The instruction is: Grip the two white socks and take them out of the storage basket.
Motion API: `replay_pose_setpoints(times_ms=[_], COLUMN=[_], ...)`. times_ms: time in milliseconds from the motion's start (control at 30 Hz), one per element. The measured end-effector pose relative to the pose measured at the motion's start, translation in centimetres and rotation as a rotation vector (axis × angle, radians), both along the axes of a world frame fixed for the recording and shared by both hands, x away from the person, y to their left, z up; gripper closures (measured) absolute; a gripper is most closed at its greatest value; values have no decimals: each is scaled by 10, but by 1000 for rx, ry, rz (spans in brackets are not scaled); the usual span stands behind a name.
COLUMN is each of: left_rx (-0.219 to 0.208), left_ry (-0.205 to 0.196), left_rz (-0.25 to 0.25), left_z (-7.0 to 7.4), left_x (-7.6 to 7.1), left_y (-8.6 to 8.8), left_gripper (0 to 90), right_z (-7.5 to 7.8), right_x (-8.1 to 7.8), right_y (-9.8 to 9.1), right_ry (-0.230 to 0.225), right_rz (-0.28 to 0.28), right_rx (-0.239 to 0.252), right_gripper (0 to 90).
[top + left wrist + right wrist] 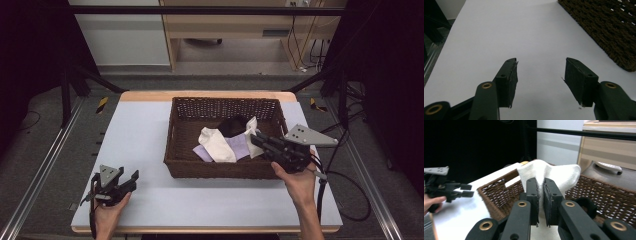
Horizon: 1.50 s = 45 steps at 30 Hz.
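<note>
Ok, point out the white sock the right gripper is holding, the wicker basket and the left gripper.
white sock (554, 173), right gripper view, its bunched top above the jaws.
wicker basket (220, 169), high view, its near wall.
left gripper (129, 182), high view, between its fingertips.

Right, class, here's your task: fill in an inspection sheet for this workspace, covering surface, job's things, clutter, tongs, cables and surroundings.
Surface: pale blue tabletop with a wooden far edge.
Job's things: dark brown woven wicker basket holding a white sock-like fabric piece, a second white cloth, a lilac cloth and a black cloth.
Clutter: nothing seen.
Tongs: left tongs open over the tabletop; right tongs shut on the white sock-like fabric piece, at the basket.
Cables: black cable trails from the right tongs; floor cables far back.
Surroundings: wooden desk, black curtains, metal rails.
</note>
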<state>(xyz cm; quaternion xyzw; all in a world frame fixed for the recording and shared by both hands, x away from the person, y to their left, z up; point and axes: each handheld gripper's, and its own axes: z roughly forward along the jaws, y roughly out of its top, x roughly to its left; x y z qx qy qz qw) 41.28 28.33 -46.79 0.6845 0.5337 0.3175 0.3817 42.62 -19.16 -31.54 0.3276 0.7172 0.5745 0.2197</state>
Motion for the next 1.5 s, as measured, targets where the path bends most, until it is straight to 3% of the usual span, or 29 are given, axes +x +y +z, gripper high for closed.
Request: replay_pose_setpoints(times_ms=[167, 433, 800, 867, 900, 1167, 1333, 1500], left_rx=[-13, -12, -29, -29, -26, -35, -40, -45], left_ry=[-4, 9, 16, 16, 18, 23, 30, 34], left_rz=[20, 11, 28, 29, 30, 28, 21, 16], left_z=[1, 0, 2, 2, 2, 2, 1, 1], left_x=[-1, -1, -2, -2, -2, -2, -2, -2], left_y=[2, 0, 3, 2, 2, 2, 1, 2], left_gripper=[428, 412, 401, 401, 398, 384, 379, 371], right_z=[-8, -22, -63, -68, -75, -103, -125, -139], right_x=[-19, -40, -56, -56, -55, -48, -40, -37], right_y=[1, 6, 10, 11, 11, 9, 11, 18], right_ry=[7, 36, 133, 148, 169, 240, 292, 315], right_rz=[45, 104, 167, 170, 161, 142, 110, 102], right_rx=[23, 17, 5, 2, -25, -45, -103, -162], right_gripper=[834, 834, 834, 834, 834, 832, 830, 818])
